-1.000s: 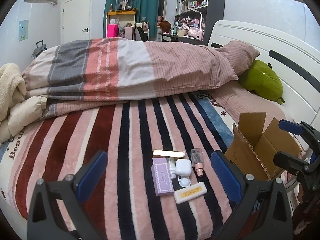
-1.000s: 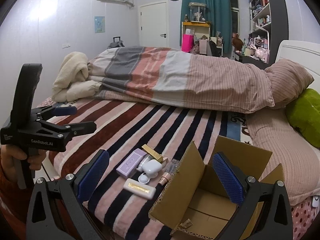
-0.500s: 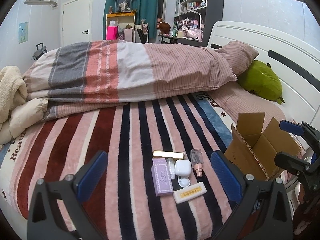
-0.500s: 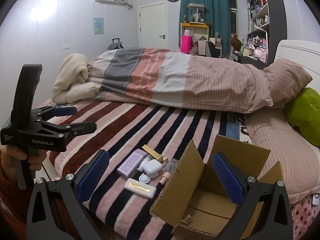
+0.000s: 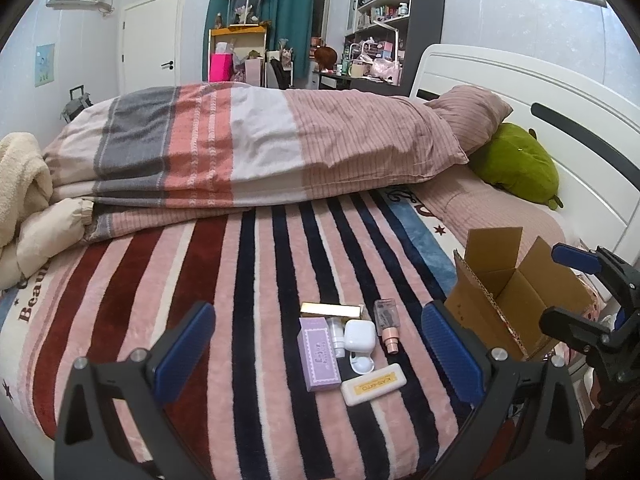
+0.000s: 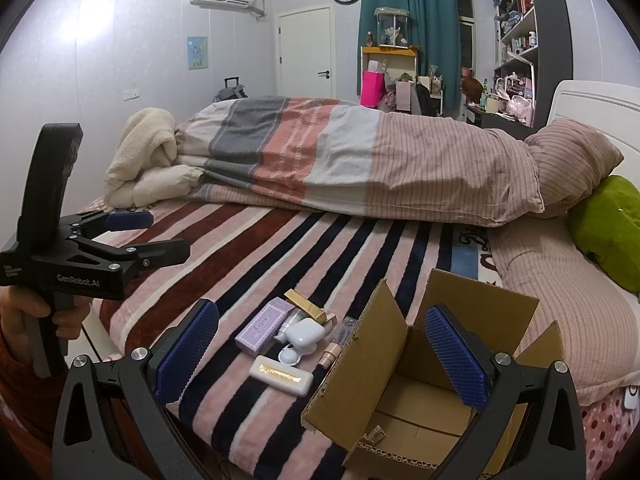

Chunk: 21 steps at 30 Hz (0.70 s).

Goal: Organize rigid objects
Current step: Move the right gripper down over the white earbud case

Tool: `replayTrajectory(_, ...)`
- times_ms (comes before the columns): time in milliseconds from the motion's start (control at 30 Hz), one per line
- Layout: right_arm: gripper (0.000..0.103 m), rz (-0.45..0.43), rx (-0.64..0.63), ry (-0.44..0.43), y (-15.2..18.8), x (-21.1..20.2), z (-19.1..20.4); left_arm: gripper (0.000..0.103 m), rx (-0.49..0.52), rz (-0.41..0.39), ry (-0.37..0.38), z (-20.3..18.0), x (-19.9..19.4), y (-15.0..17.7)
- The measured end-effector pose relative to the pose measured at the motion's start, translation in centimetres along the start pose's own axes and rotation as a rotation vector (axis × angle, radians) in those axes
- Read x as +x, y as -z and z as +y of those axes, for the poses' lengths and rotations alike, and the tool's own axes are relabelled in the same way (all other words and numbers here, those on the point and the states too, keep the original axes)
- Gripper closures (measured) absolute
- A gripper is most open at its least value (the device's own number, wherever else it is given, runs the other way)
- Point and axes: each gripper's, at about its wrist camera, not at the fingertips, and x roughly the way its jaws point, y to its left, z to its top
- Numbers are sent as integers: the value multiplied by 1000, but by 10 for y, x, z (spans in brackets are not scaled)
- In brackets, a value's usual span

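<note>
Beyond the right jaws, a raised flap of the cardboard box (image 6: 404, 376) hides part of the pink-capped bottle (image 6: 334, 344). The white case (image 5: 360, 336) covers part of a small clear tube (image 5: 335, 334). Lettering on the purple box (image 5: 318, 354) is too small to read.

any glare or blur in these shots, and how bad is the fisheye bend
Left wrist view: sharp, even indoor light, the headboard bows strongly toward the rim, corners black. Right wrist view: a bright glare patch on the wall, the small items such as the purple box stay crisp, and the cardboard box looks stretched near the bottom.
</note>
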Motion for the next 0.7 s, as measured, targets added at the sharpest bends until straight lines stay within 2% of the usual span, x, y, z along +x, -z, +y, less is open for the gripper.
replayTrajectory(300, 0, -3, 8, 19, 0, -4, 1, 1, 11, -5, 11, 4, 0, 0)
replayTrajectory(433, 0, -61, -58, 159, -8, -14, 24, 1, 9, -14, 20, 18, 5, 1)
replayTrajectory(533, 0, -76, -96, 130, -15, -12, 51, 1, 1, -24, 7, 38, 10, 5)
replayTrajectory(700, 22, -5, -156, 57, -10, 23, 101, 1, 9, -9, -55, 71, 28, 14)
